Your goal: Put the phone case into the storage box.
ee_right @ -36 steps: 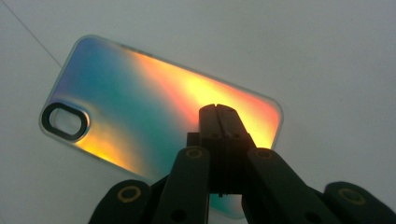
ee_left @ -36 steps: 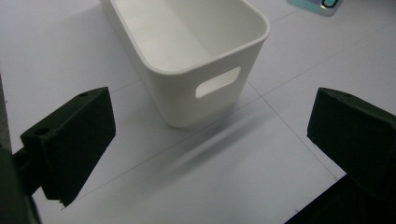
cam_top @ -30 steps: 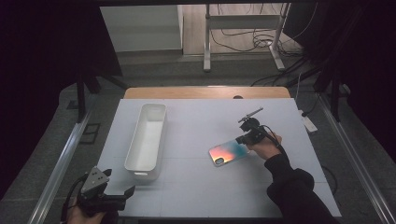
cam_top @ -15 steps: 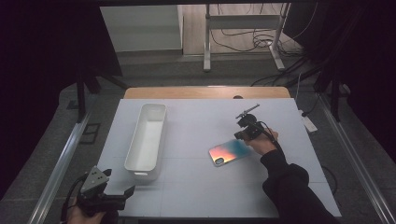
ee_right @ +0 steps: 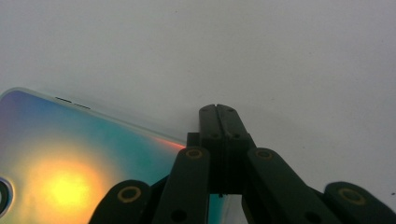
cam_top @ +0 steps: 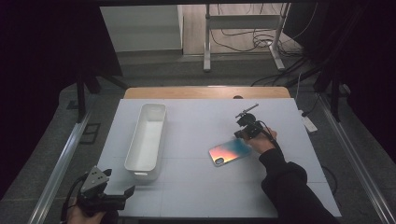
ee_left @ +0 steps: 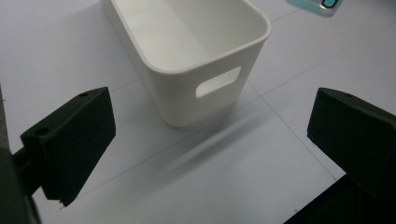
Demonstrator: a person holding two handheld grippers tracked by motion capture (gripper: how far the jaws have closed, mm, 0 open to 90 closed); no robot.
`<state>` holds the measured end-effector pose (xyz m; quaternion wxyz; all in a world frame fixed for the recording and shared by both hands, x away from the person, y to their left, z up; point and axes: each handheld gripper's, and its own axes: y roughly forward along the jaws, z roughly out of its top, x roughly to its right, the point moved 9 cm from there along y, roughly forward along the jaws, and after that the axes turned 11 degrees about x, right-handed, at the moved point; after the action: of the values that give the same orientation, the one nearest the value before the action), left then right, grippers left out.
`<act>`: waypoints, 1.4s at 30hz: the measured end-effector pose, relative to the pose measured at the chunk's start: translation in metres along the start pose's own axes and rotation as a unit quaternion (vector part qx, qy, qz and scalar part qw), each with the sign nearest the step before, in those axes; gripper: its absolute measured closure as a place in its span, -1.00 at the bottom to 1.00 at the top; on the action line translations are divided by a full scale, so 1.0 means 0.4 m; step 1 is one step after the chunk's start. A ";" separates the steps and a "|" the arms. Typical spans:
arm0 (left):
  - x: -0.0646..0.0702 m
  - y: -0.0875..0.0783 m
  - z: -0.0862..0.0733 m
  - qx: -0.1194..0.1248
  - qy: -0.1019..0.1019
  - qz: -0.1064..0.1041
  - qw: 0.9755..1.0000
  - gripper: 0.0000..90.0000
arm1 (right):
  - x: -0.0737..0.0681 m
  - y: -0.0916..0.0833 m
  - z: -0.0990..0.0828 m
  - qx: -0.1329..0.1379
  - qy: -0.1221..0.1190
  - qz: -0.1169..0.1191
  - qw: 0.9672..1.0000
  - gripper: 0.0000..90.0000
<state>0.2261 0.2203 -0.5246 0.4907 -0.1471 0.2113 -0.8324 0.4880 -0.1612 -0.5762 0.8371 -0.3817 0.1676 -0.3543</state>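
An iridescent phone case (cam_top: 229, 151) lies flat on the white table (cam_top: 196, 196), right of centre. My right gripper (cam_top: 240, 134) is at its far right corner, jaws pressed together. In the right gripper view the shut tips (ee_right: 218, 114) sit over the edge of the case (ee_right: 70, 154), which runs beneath them; I cannot tell whether they touch it. My left gripper (cam_top: 128, 192) hovers at the table's front left corner, jaws wide apart. In the left gripper view it (ee_left: 210, 154) faces the near end of an empty white bin (ee_left: 187, 93), with nothing between the jaws.
The long white bin (cam_top: 140, 135) stands lengthwise left of centre. A corner of the phone case (ee_left: 317, 3) shows beyond it in the left gripper view. A metal stand (cam_top: 243, 28) and cables are on the floor behind the table.
The right hand and its gripper have edged slightly toward the far side of the table. The phone case and the left gripper have stayed in place.
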 end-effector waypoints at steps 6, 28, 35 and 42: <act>0.000 0.000 0.000 0.001 0.000 0.000 1.000 -0.96 | 0.000 -0.002 -0.003 -0.003 -0.002 0.001 1.000 0.98; 0.002 -0.001 0.000 0.001 0.000 -0.002 1.000 -0.96 | -0.011 -0.037 -0.058 -0.025 -0.010 0.006 1.000 0.98; 0.002 -0.001 0.001 0.001 0.004 -0.002 1.000 -0.96 | -0.016 -0.049 -0.078 -0.028 -0.011 0.009 1.000 0.98; 0.003 0.000 0.001 0.001 0.004 -0.003 1.000 -0.96 | -0.024 -0.060 -0.091 -0.026 -0.009 0.013 1.000 0.98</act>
<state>0.2259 0.2191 -0.5242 0.4876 -0.1438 0.2120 -0.8346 0.4502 -0.1841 -0.5815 0.8330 -0.4043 0.1738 -0.3353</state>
